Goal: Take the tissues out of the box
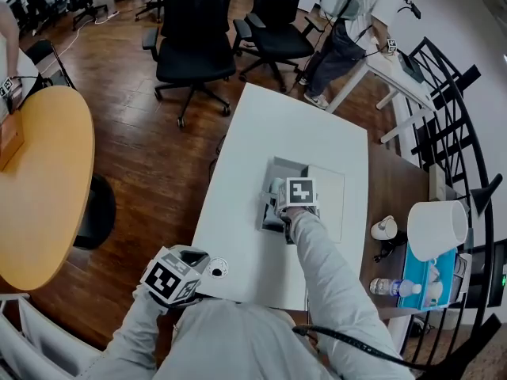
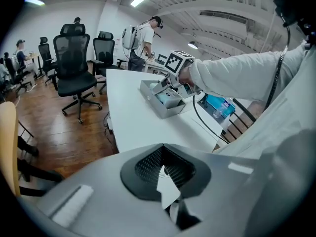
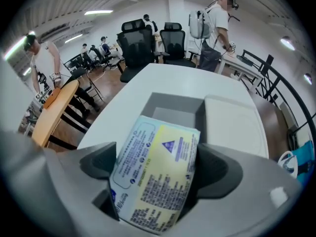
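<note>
A grey box (image 1: 279, 167) stands open in the middle of the white table (image 1: 301, 125), its lid (image 1: 326, 200) laid flat to the right. My right gripper (image 1: 277, 210) reaches into the box. In the right gripper view a yellow and blue tissue pack (image 3: 155, 172) fills the gap between the wide-set jaws of the right gripper (image 3: 154, 163), both pads against its sides, the box (image 3: 173, 102) just behind. My left gripper (image 1: 186, 264) waits by the table's near left corner, jaws together, a white sliver showing between them in the left gripper view.
Black office chairs (image 1: 194, 38) stand beyond the table on the wood floor. A round wooden table (image 1: 40, 180) lies to the left. At the right, a dark side desk carries a water bottle (image 1: 394, 287) and a white lampshade (image 1: 437, 228). A person (image 1: 356, 14) stands at the back.
</note>
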`<state>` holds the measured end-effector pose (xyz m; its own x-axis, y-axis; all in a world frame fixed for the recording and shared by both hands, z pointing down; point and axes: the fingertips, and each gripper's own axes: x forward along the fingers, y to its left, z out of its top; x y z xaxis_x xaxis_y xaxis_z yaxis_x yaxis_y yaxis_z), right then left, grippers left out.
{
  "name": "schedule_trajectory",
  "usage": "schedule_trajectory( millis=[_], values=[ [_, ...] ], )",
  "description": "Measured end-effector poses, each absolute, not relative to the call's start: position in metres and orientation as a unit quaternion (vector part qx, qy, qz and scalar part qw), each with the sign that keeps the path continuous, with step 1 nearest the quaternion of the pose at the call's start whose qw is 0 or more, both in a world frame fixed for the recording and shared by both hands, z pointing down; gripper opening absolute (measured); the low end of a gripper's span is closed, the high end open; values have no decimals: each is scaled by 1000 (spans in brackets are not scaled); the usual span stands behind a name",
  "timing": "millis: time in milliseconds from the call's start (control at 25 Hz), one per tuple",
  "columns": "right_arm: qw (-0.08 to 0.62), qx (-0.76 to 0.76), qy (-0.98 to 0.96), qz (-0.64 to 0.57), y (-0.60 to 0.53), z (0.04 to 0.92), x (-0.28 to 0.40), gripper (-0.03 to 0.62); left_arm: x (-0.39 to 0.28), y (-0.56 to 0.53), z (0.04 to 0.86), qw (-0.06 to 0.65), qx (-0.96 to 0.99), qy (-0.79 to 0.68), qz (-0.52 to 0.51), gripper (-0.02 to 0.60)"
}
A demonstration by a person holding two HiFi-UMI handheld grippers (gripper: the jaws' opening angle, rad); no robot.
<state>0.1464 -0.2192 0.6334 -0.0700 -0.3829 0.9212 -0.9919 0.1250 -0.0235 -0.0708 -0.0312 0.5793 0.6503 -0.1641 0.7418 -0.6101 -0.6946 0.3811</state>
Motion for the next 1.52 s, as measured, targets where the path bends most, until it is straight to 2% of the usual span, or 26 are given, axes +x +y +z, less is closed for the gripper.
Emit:
schedule_trajectory(
  millis=[360,520,760,960,1160,1520],
  values=[
    [438,522,-636,362,-206,624,149,466,-63,-30,574,300,856,-216,360,17],
    [404,512,-679,336,-217,583,141,465,-66,-28,572,294,857,-217,364,17],
    [359,410,-819,183,-201,445,118,465,-45,-29,572,284,862,-209,364,17],
    [416,313,-853,34,-122,377,113,465,-42,-23,569,278,863,-203,370,17],
    [479,233,-847,-5,-61,405,114,465,-32,-13,568,274,862,-196,379,17],
    [524,134,-840,45,-10,516,120,465,-21,-4,571,263,850,-182,418,17]
  ],
)
